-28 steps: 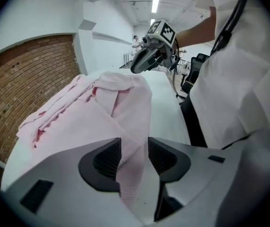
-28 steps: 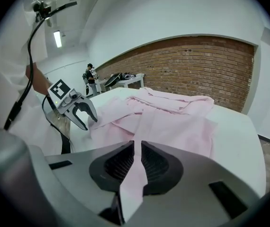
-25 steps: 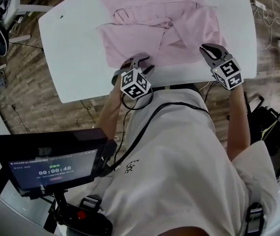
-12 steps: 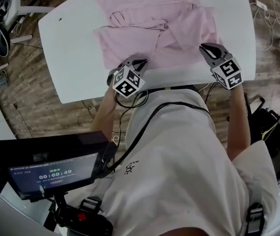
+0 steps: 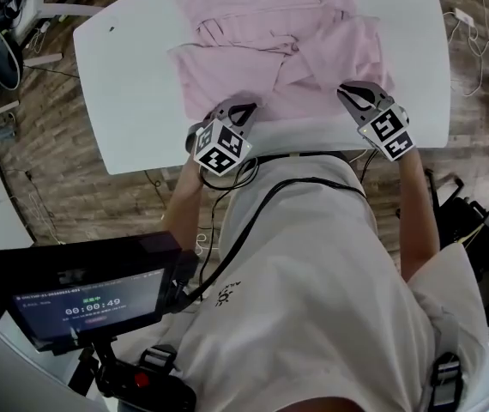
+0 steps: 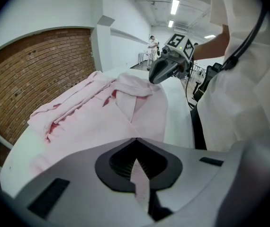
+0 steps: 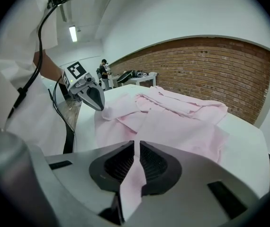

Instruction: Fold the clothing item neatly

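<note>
A pink shirt (image 5: pixel 262 67) lies crumpled on the white counter (image 5: pixel 133 75). It covers the middle of the counter out to the 12 o'clock edge, and its near hem runs close to the counter edge by the person. In the head view the sleeves and collar region are bunched in loose ridges around the cloth's 12 o'clock half, while the lower panel lies flatter.

The left tool (image 5: pixel 243 108) sits at the shirt's 7 o'clock corner. Its jaws have just been closing, and its own view shows them pinched together on a thin strip of pink fabric. The right tool (image 5: pixel 354 93) is at the 5 o'clock corner, clenched on a fold of the same hem. The cloth runs up between its ridged pads and drapes out below them.

The fabric looks thin, light and limp. It will probably sag and trail rather than keep any shape, and it should slide easily over the smooth counter. A pinch on a single layer of the edge could slip or drag only that layer, so the hem corners are the sensible holds, with the two tools kept well apart to hold the edge taut. Lifting evenly should let the wrinkles fall out; any slack between the tools would likely carry creases into the fold.
</note>
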